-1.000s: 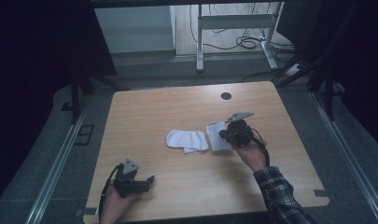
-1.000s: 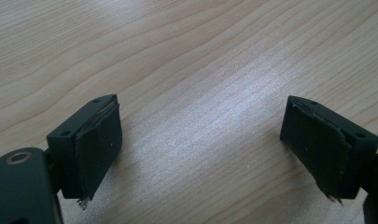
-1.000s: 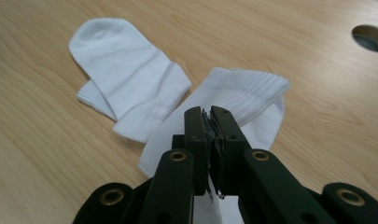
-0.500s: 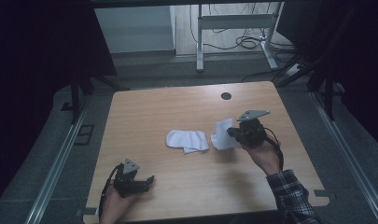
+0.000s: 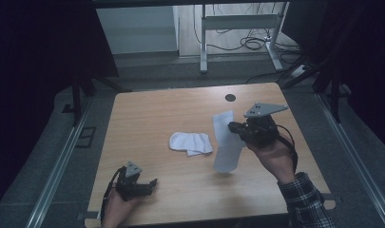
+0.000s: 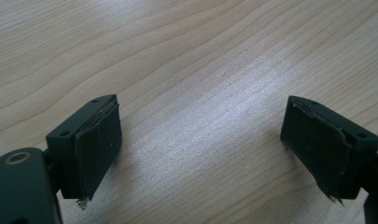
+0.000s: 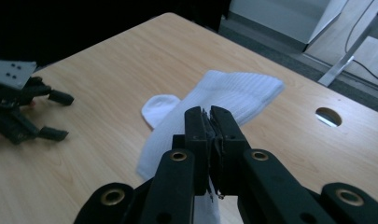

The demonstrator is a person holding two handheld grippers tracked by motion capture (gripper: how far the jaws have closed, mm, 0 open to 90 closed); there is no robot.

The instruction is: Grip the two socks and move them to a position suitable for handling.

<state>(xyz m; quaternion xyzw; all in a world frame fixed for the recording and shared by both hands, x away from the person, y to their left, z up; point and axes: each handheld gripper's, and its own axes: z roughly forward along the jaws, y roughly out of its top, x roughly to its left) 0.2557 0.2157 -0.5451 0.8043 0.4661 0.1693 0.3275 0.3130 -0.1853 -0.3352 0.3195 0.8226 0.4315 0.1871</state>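
Two white socks are in play on the wooden table (image 5: 147, 114). One sock (image 5: 190, 142) lies crumpled flat near the middle. The other sock (image 5: 226, 147) hangs in the air to its right, pinched near its upper part by my right gripper (image 5: 233, 127), which is raised above the table. In the right gripper view the jaws (image 7: 210, 116) are pressed together on white fabric, with the ribbed cuff (image 7: 242, 93) spreading beyond them. My left gripper (image 5: 149, 186) rests near the front left edge, and its jaws (image 6: 200, 140) stand open over bare wood.
A round cable hole (image 5: 230, 98) sits near the table's far edge. Behind the table stand a metal desk frame (image 5: 237, 23) and loose cables on the floor. Dark rails run along both sides of the table. The left gripper (image 7: 60, 115) shows at far left in the right gripper view.
My right gripper has risen and drifted right, lifting the sock off the table until it hangs free. The left gripper and the flat sock have stayed put.
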